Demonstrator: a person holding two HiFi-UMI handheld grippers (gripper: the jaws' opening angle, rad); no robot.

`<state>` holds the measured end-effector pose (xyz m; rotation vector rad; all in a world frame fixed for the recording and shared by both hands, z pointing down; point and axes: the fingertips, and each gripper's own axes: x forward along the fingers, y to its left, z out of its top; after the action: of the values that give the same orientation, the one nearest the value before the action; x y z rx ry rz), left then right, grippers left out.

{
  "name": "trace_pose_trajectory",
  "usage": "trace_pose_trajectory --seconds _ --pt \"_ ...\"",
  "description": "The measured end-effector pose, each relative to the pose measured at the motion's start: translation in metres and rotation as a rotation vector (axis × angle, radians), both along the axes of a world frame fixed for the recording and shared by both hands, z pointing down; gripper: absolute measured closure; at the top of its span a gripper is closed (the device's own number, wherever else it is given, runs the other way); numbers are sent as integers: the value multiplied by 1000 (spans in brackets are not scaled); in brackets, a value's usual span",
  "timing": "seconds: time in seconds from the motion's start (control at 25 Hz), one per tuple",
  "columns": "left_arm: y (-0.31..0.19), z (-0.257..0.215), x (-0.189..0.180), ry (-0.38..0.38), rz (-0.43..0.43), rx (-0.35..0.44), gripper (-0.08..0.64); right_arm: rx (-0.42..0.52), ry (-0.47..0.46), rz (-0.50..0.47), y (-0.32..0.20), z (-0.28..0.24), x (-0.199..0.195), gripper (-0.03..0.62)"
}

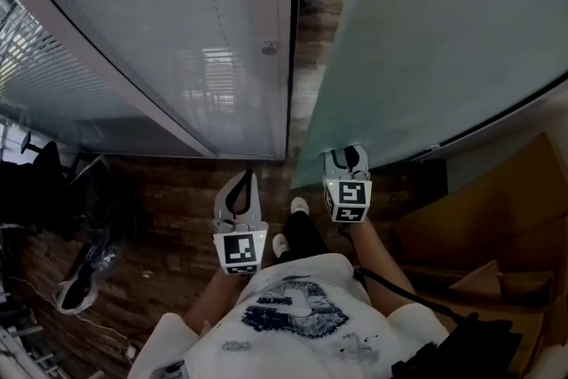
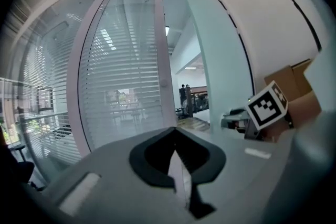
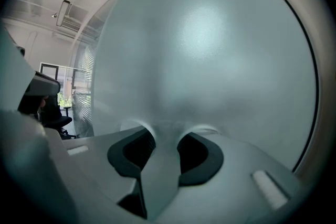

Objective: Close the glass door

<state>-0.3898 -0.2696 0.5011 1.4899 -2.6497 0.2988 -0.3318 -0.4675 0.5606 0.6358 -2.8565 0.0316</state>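
Note:
The frosted glass door [image 1: 444, 40] stands ajar on the right, with a narrow gap to the fixed glass wall [image 1: 177, 40]. My right gripper [image 1: 348, 152] has its tips against the door's face, low down. In the right gripper view the door [image 3: 210, 50] fills the picture and the right gripper [image 3: 163, 131] is open, with only glass showing in the gap. My left gripper [image 1: 240, 179] hangs free in front of the gap and touches nothing. In its own view the left gripper [image 2: 176, 131] is shut and empty, and the door [image 2: 215, 60] and right gripper [image 2: 236, 119] lie to its right.
Cardboard boxes [image 1: 497, 226] are stacked at the right by the wall, and show again as boxes [image 2: 294, 92]. An office chair [image 1: 35, 182] and a bag [image 1: 84, 271] lie on the wooden floor [image 1: 177, 200] at the left. Blinds cover the glass wall [image 2: 121, 71].

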Motion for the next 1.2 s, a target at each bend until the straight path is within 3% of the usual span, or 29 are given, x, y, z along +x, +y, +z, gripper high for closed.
trace_pose_trajectory --seconds 0.24,0.56,1.2 --pt "-17 -6 -29 -15 -22 -3 557 7 1 52 -15 3 -24 472" --pt "-58 -16 -59 -35 -13 7 557 -1 -7 28 -27 -5 -57 472" --pt "-105 -15 -75 -39 -11 -13 557 6 -16 33 -58 -7 -100 471"
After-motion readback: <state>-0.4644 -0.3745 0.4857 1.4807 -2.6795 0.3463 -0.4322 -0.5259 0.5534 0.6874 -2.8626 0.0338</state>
